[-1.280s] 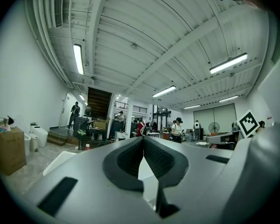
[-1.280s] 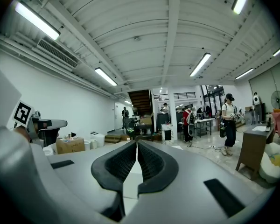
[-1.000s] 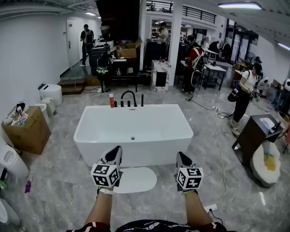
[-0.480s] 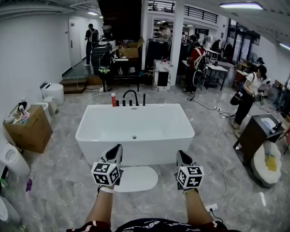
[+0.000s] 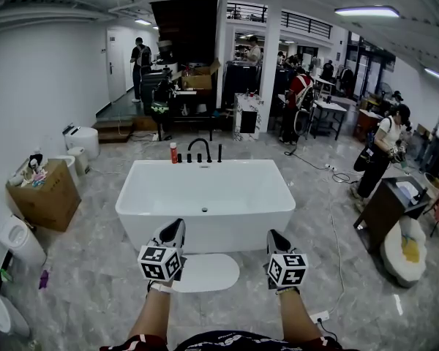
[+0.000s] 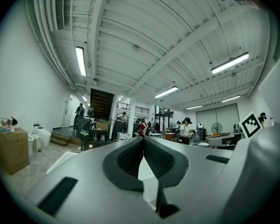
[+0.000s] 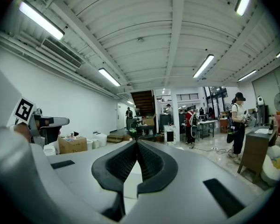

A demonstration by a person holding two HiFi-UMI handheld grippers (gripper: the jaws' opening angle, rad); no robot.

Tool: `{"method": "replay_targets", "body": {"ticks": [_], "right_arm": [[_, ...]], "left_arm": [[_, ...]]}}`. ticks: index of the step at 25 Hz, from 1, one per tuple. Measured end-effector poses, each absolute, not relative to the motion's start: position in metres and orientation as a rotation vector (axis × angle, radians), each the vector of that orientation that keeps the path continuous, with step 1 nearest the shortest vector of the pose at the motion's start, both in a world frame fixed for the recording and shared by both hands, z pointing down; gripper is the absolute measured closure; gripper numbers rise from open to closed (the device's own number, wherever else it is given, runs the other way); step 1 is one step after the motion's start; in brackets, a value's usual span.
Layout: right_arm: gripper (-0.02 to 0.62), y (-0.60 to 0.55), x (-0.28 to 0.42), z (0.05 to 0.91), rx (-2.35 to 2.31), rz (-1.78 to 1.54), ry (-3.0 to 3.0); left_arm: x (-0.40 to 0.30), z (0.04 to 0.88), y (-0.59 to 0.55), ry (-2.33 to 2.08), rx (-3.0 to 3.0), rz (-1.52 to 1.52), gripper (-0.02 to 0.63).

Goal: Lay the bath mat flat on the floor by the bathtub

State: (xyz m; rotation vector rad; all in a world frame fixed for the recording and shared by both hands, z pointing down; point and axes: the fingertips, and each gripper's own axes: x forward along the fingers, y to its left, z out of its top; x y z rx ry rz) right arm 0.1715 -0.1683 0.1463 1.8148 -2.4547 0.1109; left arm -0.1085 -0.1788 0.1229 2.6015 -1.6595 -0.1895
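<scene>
A white oval bath mat [image 5: 205, 271] lies flat on the marble floor, right in front of the white bathtub [image 5: 205, 237]. My left gripper [image 5: 174, 229] hovers over the mat's left end, and my right gripper [image 5: 276, 237] hangs just past its right end. Both point toward the tub. In the left gripper view the left gripper [image 6: 143, 139] has its jaws pressed together with nothing between them. The right gripper [image 7: 137, 143] in its own view is likewise shut and empty. Neither touches the mat.
A black faucet [image 5: 199, 148] and a red bottle [image 5: 173, 152] stand on the tub's far rim. A cardboard box [image 5: 42, 196] and toilets [image 5: 14, 240] line the left wall. A dark cabinet [image 5: 384, 210], a floor cable and a power strip [image 5: 318, 315] lie right. People stand behind.
Both grippers hold still and stay shut. The head view has drifted slightly, so the tub sits a little further right. The person at the right has stepped away a little.
</scene>
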Motion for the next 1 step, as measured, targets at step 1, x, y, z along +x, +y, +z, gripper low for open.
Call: {"method": "replay_targets", "body": {"ticks": [1], "right_arm": [[0.569, -0.1675, 0.1712, 0.1471, 1.815, 0.111, -2.456]], "left_arm": [[-0.1084, 0.1236, -0.1779, -1.661, 2.599, -0.189, 0.588]]}}
